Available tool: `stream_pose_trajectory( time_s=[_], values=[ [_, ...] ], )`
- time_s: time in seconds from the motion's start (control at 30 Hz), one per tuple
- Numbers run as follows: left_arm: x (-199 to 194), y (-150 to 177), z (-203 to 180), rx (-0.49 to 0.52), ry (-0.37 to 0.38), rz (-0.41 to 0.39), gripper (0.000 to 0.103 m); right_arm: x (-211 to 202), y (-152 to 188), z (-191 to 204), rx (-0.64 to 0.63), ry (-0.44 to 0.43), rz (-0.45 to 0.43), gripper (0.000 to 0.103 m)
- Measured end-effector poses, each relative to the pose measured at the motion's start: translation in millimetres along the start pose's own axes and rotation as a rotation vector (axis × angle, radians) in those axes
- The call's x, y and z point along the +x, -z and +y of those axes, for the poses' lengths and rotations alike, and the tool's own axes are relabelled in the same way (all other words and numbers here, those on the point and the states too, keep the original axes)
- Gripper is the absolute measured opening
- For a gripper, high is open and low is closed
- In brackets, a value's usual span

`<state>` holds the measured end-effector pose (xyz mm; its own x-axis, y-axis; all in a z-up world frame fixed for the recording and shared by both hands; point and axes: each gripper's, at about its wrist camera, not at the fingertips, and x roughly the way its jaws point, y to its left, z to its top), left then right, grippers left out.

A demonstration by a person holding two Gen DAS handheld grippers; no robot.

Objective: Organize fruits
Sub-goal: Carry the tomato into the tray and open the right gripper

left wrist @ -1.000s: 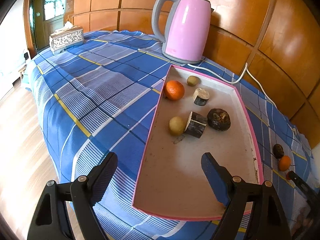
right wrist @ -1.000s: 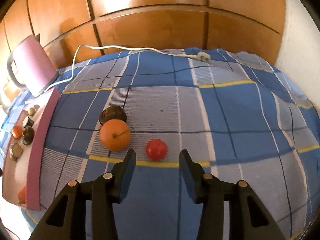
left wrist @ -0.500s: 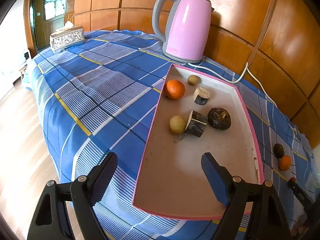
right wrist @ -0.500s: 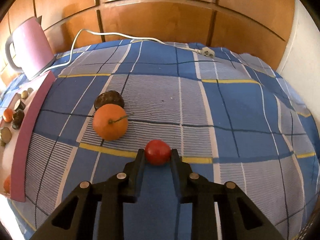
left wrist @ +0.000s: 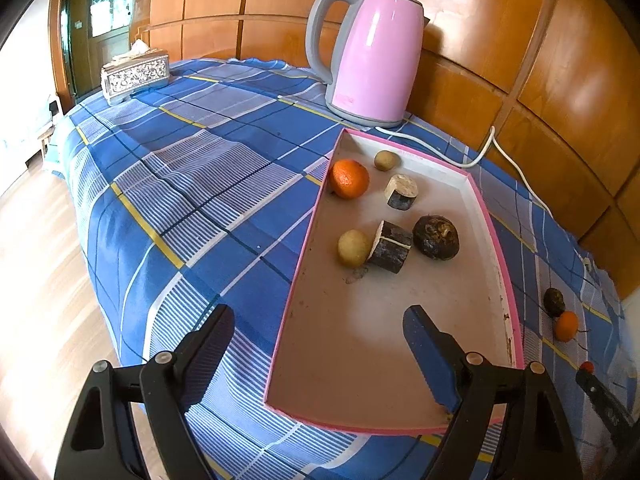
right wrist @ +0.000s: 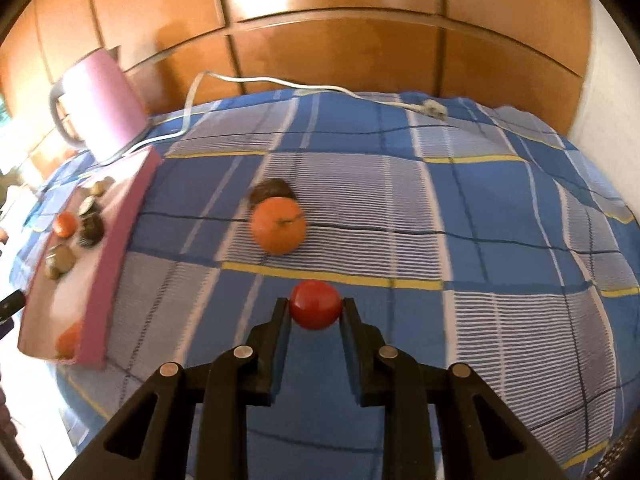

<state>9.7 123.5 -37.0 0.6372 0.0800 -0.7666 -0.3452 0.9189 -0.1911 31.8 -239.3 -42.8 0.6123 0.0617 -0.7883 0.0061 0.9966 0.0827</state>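
My right gripper is shut on a small red fruit, both pads pressing its sides just above the blue checked cloth. Beyond it lie an orange and a dark round fruit, touching each other. A pink-rimmed tray holds an orange, two pale round fruits, two cut wood-like chunks and a dark round fruit. My left gripper hangs open over the tray's near left corner with nothing between its fingers. In the left wrist view the right gripper shows at the far right with the red fruit at its tip.
A pink kettle stands behind the tray against the wooden wall, its white cord trailing over the cloth to a plug. A silver tissue box sits at the far left corner. The table edge and wooden floor lie to the left.
My right gripper moved forward onto the red fruit and shut on it, then swung left with it; the tray now shows more in its view. The left gripper stayed still.
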Motion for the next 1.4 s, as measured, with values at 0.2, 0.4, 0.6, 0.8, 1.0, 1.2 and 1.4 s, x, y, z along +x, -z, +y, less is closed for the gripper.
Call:
stream_pose_trajectory(
  time_s=[0.2,0.4,0.6,0.8,1.0,1.2,1.4],
  values=[
    [1.1,-2.1,10.4,-0.037,-0.013,0.004,0.087,-5.7,-2.1,33.4,-0.081,-0.093,0.000,0.025],
    [0.5,-3.2,23.8,-0.077,-0.036,0.003,0.087,-7.6,-7.6,72.3,-0.173,-0.186,0.004,0.025],
    [3.0,-3.5,32.0,-0.100,-0.054,0.008,0.087,-8.4,-15.3,116.8,-0.268,-0.274,-0.001,0.025],
    [4.7,-3.7,37.6,-0.114,-0.061,0.009,0.087,-5.3,-21.7,153.9,-0.345,-0.320,-0.002,0.025],
    [4.2,-4.1,41.1,-0.122,-0.063,0.008,0.087,10.2,-29.7,180.2,-0.376,-0.320,0.009,0.025],
    [2.5,-4.5,42.4,-0.124,-0.061,0.002,0.088,22.6,-36.0,190.8,-0.358,-0.308,0.023,0.033],
    [1.3,-4.4,41.3,-0.122,-0.058,-0.001,0.088,15.8,-30.4,181.2,-0.321,-0.302,0.022,0.034]
  ],
)
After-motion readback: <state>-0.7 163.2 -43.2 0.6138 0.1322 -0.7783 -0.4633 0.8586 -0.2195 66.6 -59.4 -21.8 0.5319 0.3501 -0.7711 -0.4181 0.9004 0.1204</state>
